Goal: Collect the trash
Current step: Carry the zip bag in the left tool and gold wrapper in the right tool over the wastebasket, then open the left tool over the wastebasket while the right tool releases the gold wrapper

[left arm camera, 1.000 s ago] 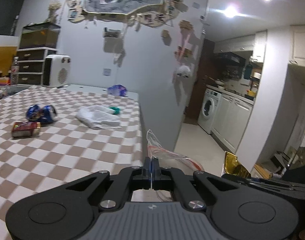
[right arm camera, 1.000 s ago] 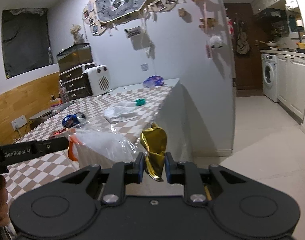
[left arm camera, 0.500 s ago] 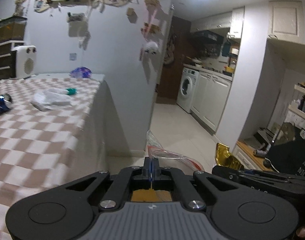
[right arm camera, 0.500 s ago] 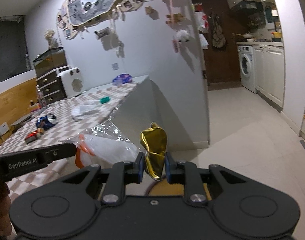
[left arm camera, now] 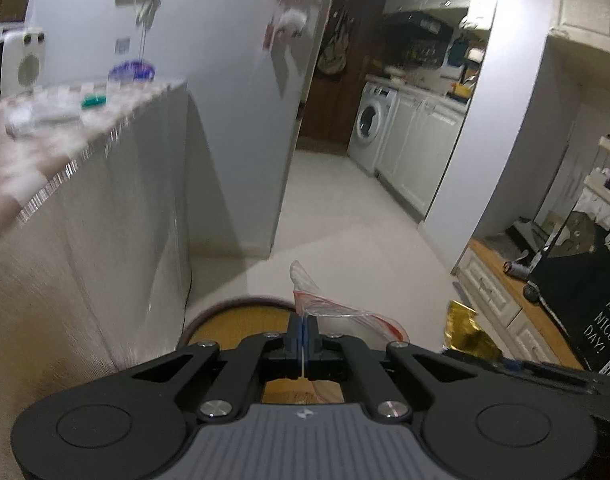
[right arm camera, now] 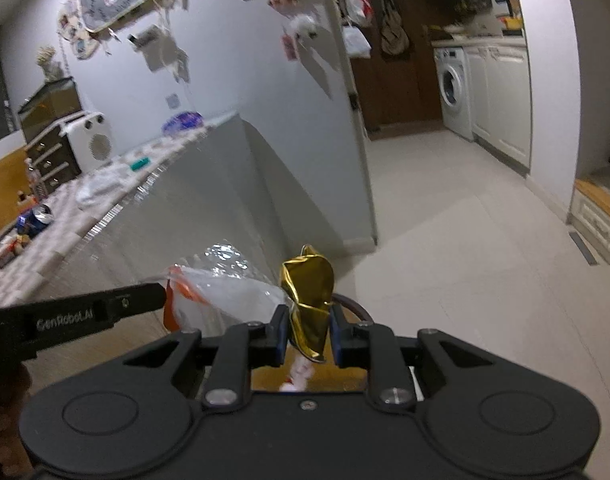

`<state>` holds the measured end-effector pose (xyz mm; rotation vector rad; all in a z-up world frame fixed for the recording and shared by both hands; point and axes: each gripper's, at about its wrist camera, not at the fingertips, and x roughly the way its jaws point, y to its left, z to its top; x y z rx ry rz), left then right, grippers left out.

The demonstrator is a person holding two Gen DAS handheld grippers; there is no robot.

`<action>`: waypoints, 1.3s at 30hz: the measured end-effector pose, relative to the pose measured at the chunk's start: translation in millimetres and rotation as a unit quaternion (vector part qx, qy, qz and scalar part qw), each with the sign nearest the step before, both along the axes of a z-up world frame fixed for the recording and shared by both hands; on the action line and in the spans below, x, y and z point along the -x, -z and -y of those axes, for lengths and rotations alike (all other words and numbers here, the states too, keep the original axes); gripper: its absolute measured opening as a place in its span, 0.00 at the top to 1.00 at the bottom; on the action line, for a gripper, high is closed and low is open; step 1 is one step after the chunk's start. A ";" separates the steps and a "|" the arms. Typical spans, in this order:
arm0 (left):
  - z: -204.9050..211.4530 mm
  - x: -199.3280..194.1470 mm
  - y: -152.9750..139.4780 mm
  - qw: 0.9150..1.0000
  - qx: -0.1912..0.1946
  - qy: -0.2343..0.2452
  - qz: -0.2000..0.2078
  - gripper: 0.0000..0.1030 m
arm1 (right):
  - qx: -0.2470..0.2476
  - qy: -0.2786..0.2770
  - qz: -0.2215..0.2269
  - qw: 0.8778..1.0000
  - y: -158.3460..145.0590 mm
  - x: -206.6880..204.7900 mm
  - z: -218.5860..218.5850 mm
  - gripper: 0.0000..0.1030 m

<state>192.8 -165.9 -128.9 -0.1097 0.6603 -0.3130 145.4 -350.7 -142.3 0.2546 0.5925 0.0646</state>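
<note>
My left gripper [left arm camera: 303, 330] is shut on a clear plastic bag with a red strip [left arm camera: 337, 306], which also shows in the right wrist view [right arm camera: 221, 288]. My right gripper [right arm camera: 307, 330] is shut on a crumpled gold foil wrapper [right arm camera: 309, 292], which also shows in the left wrist view [left arm camera: 465, 330]. Both grippers hang beside the table, above a round bin with a yellow inside [left arm camera: 241, 320]; its rim shows in the right wrist view [right arm camera: 355, 306]. More trash lies on the checkered table [right arm camera: 57, 236]: a crushed blue can [right arm camera: 35, 220], a white bag [right arm camera: 99, 186], a green item [right arm camera: 141, 164].
The table's grey cloth [left arm camera: 117, 208] hangs down on my left. A white wall corner [right arm camera: 345, 120] stands ahead. White floor [right arm camera: 465, 240] runs to a kitchen with a washing machine [right arm camera: 453, 88]. A low wooden cabinet [left arm camera: 501, 292] is on the right.
Both grippers have moved off the tabletop to the right and lower, with the bag and the wrapper still held. The bin has come into view below them.
</note>
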 end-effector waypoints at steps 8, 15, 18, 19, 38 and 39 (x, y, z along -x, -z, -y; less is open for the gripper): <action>-9.7 -49.6 57.6 0.998 -0.016 -0.024 -0.058 1.00 | -0.008 0.007 -0.061 0.998 48.6 -29.0 10.4 0.79; -12.5 -81.6 93.3 0.993 -0.043 -0.032 -0.106 1.00 | -0.015 -0.002 -0.099 0.995 77.5 -60.4 -0.9 0.79; -14.5 -91.2 106.4 0.990 -0.049 -0.029 -0.129 1.00 | -0.016 -0.005 -0.112 0.994 85.9 -74.3 -7.0 0.79; -15.7 -94.0 110.7 0.989 -0.050 -0.028 -0.137 1.00 | -0.016 -0.006 -0.117 0.993 87.8 -79.1 -8.2 0.79; -3.5 -125.0 165.8 0.973 -0.100 0.022 -0.205 1.00 | -0.040 -0.009 -0.207 0.977 139.1 -149.0 -28.3 0.79; -2.8 -125.3 168.9 0.972 -0.102 0.025 -0.209 1.00 | -0.042 -0.009 -0.210 0.977 140.8 -151.1 -28.4 0.79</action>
